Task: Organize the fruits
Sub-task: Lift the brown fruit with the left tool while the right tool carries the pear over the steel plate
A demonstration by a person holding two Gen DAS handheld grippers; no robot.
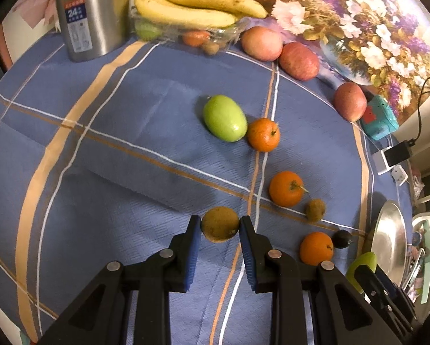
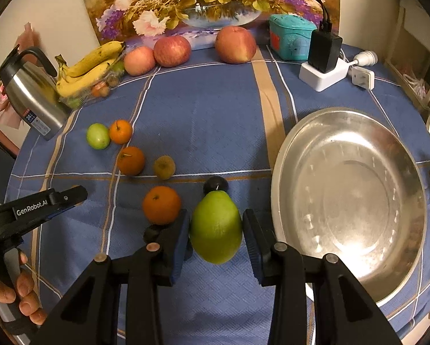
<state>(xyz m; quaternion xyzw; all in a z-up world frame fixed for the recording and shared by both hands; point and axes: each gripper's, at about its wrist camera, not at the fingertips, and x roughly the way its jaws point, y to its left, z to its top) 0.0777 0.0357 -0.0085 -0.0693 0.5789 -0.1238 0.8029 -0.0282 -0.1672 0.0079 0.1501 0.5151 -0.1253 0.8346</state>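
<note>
Your left gripper pinched a round brown kiwi at lower centre; your right gripper clamped an oval green mango beside the wide steel basin.

Bananas left of three apples; metal basin right of oranges.

A round worktop under a blue plaid cloth carries a wide steel basin at right of the right wrist view. At upper left stand a steel thermos jug and a clear tray of yellow bananas. Three red apples line the top edge beside a teal box and white power strip. Three oranges, a small green fruit, a brown kiwi and a dark round fruit lie centre-left.
</note>
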